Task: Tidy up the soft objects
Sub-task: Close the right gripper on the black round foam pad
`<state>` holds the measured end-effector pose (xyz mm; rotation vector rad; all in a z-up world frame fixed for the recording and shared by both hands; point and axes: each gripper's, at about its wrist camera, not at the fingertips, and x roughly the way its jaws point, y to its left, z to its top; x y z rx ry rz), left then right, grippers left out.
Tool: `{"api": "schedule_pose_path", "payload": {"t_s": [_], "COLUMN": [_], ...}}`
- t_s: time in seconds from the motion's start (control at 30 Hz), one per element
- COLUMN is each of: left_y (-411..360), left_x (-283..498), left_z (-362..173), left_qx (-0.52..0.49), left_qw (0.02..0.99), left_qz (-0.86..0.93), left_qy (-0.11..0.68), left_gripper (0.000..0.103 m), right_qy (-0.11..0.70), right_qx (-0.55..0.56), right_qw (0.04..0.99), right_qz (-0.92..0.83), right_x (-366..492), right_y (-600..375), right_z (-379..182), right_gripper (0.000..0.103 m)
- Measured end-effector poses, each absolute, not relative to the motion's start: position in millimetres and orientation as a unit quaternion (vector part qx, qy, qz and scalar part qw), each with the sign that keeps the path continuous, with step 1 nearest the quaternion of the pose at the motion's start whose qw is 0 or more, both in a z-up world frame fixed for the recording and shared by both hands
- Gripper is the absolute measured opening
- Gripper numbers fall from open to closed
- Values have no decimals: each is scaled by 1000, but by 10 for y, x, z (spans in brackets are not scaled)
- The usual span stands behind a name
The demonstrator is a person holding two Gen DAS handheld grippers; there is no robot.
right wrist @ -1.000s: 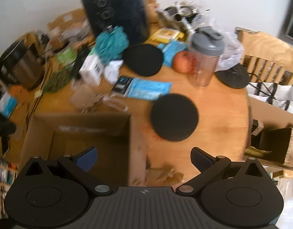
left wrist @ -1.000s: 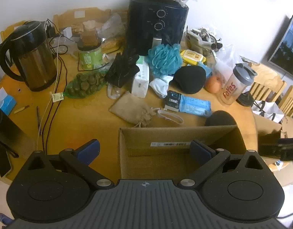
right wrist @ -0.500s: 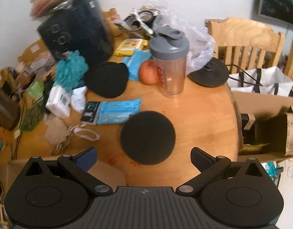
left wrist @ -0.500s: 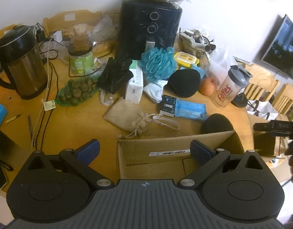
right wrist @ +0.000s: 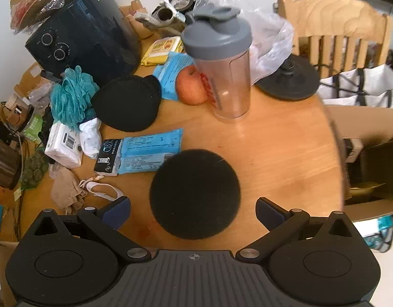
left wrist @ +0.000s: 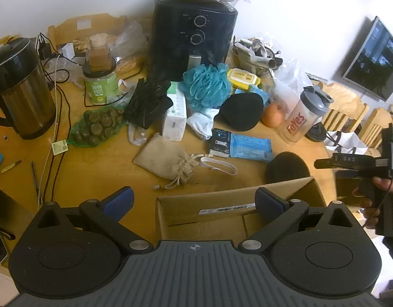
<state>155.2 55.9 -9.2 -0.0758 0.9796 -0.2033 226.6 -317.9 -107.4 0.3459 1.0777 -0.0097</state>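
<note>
Both grippers empty, jaws spread | left gripper (left wrist: 194,199) above box (left wrist: 222,212) | right gripper (right wrist: 194,208) over black pad (right wrist: 195,194) on tabletop (right wrist: 281,148)

The left gripper (left wrist: 194,200) is held wide apart above an open cardboard box (left wrist: 229,212); a black round sponge (left wrist: 286,166) lies just behind it on the cluttered tabletop (left wrist: 99,168).

Both views are brightly and evenly lit; the white wall (left wrist: 286,25) is overexposed toward the upper right. Fisheye distortion bends the table edge (right wrist: 334,140) and darkens the frame corners. Soft glare marks the tabletop beside the shaker bottle (right wrist: 222,58) (right view). The right-hand margins show blur.
</note>
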Motion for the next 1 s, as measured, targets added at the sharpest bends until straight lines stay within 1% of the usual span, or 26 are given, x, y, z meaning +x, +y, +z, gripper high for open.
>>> {"api": "schedule_pose_path", "payload": {"t_s": [0.4, 0.47, 0.53, 0.63, 0.73, 0.77, 0.8, 0.83, 0.97, 1.0], "left_y": [620, 628, 631, 658, 689, 695, 695, 694, 679, 669], "left_x": [1556, 1549, 1552, 1547, 1541, 1539, 1541, 1542, 1542, 1544], "left_z": [-87, -80, -76, -91, -106, -113, -119, -124, -126, -131], "left_qx": [-52, -52, -51, -57, -66, -68, -68, -67, -68, -68], "left_qw": [875, 875, 876, 874, 873, 872, 871, 870, 869, 868], "left_qz": [-94, -94, -90, -85, -82, -81, -80, -79, -79, -80], "left_qy": [473, 471, 471, 475, 477, 479, 480, 482, 484, 485], "left_gripper": [103, 103, 103, 103, 103, 103, 103, 103, 103, 103], "right_qy": [506, 506, 506, 505, 498, 497, 496, 493, 490, 488], "right_qx": [236, 246, 257, 284, 314, 321, 328, 336, 341, 344], "right_qw": [830, 827, 823, 815, 808, 806, 804, 802, 802, 802], "right_qz": [0, 0, 0, -4, -14, -17, -18, -18, -15, -15], "right_x": [2458, 2484, 2497, 2502, 2495, 2489, 2486, 2478, 2451, 2438], "right_y": [-3395, -3428, -3463, -3532, -3608, -3628, -3647, -3665, -3712, -3725], "right_z": [-1701, -1795, -1883, -2020, -2125, -2145, -2167, -2179, -2175, -2166], "right_gripper": [102, 94, 91, 83, 78, 75, 74, 72, 59, 57]}}
